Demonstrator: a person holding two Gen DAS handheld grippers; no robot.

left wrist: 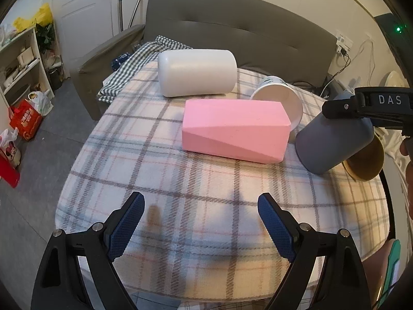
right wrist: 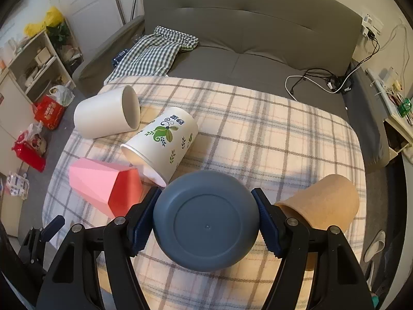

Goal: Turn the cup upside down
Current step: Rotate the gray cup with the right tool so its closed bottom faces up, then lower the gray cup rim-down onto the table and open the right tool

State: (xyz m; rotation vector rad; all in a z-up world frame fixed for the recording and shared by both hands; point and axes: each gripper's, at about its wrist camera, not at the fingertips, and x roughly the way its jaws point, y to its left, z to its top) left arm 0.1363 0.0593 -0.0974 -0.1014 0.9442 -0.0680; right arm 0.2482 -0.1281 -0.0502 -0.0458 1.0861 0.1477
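My right gripper [right wrist: 206,219] is shut on a dark blue-grey cup [right wrist: 205,222], its flat base facing the camera. In the left wrist view the same cup [left wrist: 333,139] hangs tilted above the table's right side, base lower-left, held by the right gripper [left wrist: 366,108]. My left gripper [left wrist: 200,214] is open and empty over the near part of the plaid tablecloth [left wrist: 180,180]. A pink faceted cup [left wrist: 235,131], a white cup [left wrist: 196,72], a printed paper cup [right wrist: 162,142] and a tan cup [right wrist: 322,204] lie on their sides.
A grey sofa [right wrist: 245,25] with a checked cloth [right wrist: 152,54] stands behind the table. Cables [right wrist: 322,80] lie on the sofa at the right. Shelves [left wrist: 20,59] and bags [left wrist: 25,121] stand on the floor at the left.
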